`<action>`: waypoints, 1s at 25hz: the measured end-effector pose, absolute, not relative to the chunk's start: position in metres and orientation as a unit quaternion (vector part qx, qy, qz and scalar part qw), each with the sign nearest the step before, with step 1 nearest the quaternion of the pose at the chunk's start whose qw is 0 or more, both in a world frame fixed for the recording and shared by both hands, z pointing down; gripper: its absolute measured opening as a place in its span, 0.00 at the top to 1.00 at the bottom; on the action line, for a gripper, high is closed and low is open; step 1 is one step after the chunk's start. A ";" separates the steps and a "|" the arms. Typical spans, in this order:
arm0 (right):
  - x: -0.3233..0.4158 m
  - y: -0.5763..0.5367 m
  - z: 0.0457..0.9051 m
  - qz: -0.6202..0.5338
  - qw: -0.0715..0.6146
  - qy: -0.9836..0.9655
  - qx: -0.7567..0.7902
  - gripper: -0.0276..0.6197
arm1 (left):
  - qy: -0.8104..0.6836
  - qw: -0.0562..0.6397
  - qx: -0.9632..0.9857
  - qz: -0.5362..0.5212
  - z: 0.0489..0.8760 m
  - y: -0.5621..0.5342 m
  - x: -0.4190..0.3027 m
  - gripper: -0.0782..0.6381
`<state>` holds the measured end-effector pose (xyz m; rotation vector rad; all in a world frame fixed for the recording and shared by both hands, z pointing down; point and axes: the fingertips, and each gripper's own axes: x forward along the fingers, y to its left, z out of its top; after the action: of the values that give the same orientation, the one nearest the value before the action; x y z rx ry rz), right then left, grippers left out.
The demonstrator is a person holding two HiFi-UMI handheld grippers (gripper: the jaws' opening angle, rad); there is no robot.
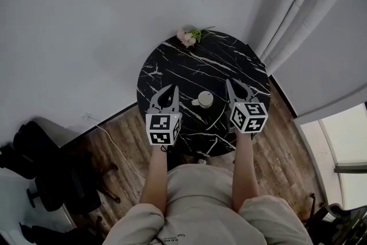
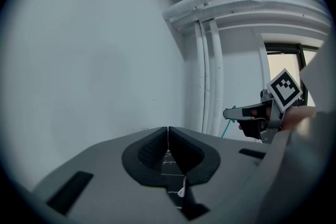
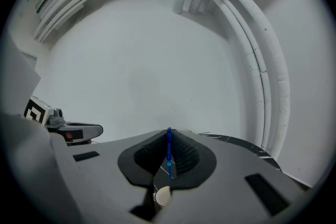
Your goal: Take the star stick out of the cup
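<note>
A small pale cup (image 1: pixel 205 99) stands on the round black marble table (image 1: pixel 189 66), between my two grippers. In the right gripper view a thin blue stick (image 3: pixel 169 152) runs upright between the jaws, with my right gripper (image 3: pixel 169 134) shut on it. Its lower end points at the cup (image 3: pixel 163 195) below; whether that end is inside the cup I cannot tell. In the left gripper view the stick (image 2: pixel 227 127) hangs under the right gripper (image 2: pixel 227 112). My left gripper (image 2: pixel 168 131) is shut and empty, left of the cup (image 1: pixel 174 89). The right gripper (image 1: pixel 229 82) is on the cup's right.
A pink flower (image 1: pixel 188 37) lies at the table's far edge. White walls stand behind, and a curtain (image 1: pixel 298 14) hangs at the right. A dark chair (image 1: pixel 51 175) and a cable (image 1: pixel 114 146) sit on the wooden floor at the left.
</note>
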<state>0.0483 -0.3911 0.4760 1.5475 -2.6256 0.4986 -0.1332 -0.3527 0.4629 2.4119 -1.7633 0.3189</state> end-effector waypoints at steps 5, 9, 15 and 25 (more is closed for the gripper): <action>0.062 -0.386 0.473 0.158 0.025 -0.847 0.507 0.89 | -0.583 0.069 0.803 0.102 0.463 -0.349 -0.124 0.86; 0.074 -0.382 0.476 0.154 0.031 -0.844 0.513 0.89 | -0.582 0.075 0.804 0.101 0.469 -0.348 -0.118 0.86; 0.091 -0.375 0.488 0.162 0.042 -0.838 0.520 0.89 | -0.572 0.081 0.810 0.102 0.475 -0.347 -0.104 0.86; 0.106 -0.363 0.545 0.229 0.067 -0.833 0.500 0.89 | -0.564 0.093 0.813 0.113 0.494 -0.347 -0.088 0.86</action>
<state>0.1059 -0.3629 0.5450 1.5055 -2.5103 0.6895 -0.0879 -0.3470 0.4938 2.4125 -1.6729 0.3361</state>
